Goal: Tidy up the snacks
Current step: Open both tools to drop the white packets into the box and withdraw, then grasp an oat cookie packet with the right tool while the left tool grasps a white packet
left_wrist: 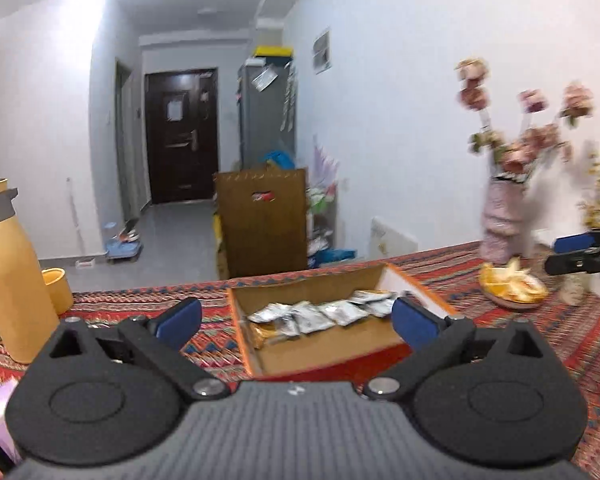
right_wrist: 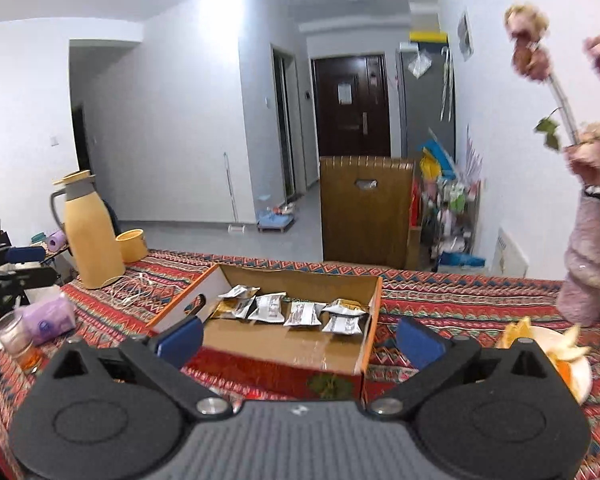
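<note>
An open cardboard box [left_wrist: 416,286] with orange rims sits on the patterned tablecloth; it also shows in the right wrist view [right_wrist: 374,308]. Several silver and gold snack packets [left_wrist: 320,314] lie in a row along its far side, also seen in the right wrist view [right_wrist: 300,312]. My left gripper [left_wrist: 296,320] is open and empty, just above the box's near wall. My right gripper [right_wrist: 300,338] is open and empty, above the box's near part. The right gripper shows at the far right of the left wrist view [left_wrist: 580,254]; the left gripper shows at the far left of the right wrist view [right_wrist: 16,266].
A yellow thermos [right_wrist: 90,232] and yellow cup [right_wrist: 132,245] stand at the table's left. A glass of tea [right_wrist: 16,338] and purple tissue pack [right_wrist: 50,316] lie near the left edge. A pink vase of flowers [right_wrist: 588,264] and a plate of peels [left_wrist: 512,284] stand on the right.
</note>
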{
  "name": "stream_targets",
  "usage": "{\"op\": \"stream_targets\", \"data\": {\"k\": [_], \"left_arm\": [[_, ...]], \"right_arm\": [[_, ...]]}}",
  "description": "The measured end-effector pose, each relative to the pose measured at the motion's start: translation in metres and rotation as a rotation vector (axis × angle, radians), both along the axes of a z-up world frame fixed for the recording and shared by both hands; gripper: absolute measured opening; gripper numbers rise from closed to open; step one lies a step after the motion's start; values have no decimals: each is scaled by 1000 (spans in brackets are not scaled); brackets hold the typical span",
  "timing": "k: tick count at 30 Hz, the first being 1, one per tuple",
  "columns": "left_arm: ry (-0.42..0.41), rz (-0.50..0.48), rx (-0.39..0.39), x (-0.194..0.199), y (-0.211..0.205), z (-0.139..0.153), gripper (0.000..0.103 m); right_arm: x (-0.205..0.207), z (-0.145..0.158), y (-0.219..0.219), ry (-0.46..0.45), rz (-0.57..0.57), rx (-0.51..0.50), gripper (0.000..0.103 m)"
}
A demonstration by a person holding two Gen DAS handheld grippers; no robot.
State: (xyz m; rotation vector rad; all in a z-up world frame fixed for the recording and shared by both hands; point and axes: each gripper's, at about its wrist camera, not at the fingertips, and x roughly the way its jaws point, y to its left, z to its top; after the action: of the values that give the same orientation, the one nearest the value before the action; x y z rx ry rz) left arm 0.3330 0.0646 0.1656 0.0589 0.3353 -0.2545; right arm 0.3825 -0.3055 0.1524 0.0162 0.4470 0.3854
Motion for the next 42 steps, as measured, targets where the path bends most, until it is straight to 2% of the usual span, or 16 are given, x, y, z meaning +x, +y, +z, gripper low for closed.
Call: {"op": "stream_targets", "data": {"k": [2, 6, 10, 13, 16, 18, 21, 23, 30, 38, 42], "left_arm": [[-9, -35, -22, -31, 1, -5, 103], [-7, -18, -97, -85, 7, -25, 103], [18, -4, -166, -129, 17, -50, 103], [23, 36, -249, -163, 28, -67, 103], [-3, 63, -246, -186, 31, -84, 103], [-8, 92, -191, -197, 26, -96, 103], [-3, 97, -112, -204, 13, -106, 103], [2, 89, -92, -208, 9, -110, 103], [20, 68, -81, -210, 1, -119, 103], [91, 173, -63, -175, -1, -132, 103], [124, 203, -44, -151, -3, -137, 103]], "right_arm": [[-27, 0, 0, -35, -13, -29, 103], [-83, -10, 2, -116, -43, -62, 103], [-138, -38, 5, -195, -65, -91, 103], [-179, -66, 11, -237, -87, -136, 103], [-203, -94, 13, -218, -112, -102, 103], [-217, -111, 13, -199, -154, -48, 103], [-230, -128, 16, -186, -217, -35, 103], [-237, -133, 16, -187, -245, -45, 103], [-250, -140, 10, -160, -250, -51, 103], [-237, -145, 11, -111, -256, -64, 103], [-228, -148, 9, -103, -253, -38, 103]]}}
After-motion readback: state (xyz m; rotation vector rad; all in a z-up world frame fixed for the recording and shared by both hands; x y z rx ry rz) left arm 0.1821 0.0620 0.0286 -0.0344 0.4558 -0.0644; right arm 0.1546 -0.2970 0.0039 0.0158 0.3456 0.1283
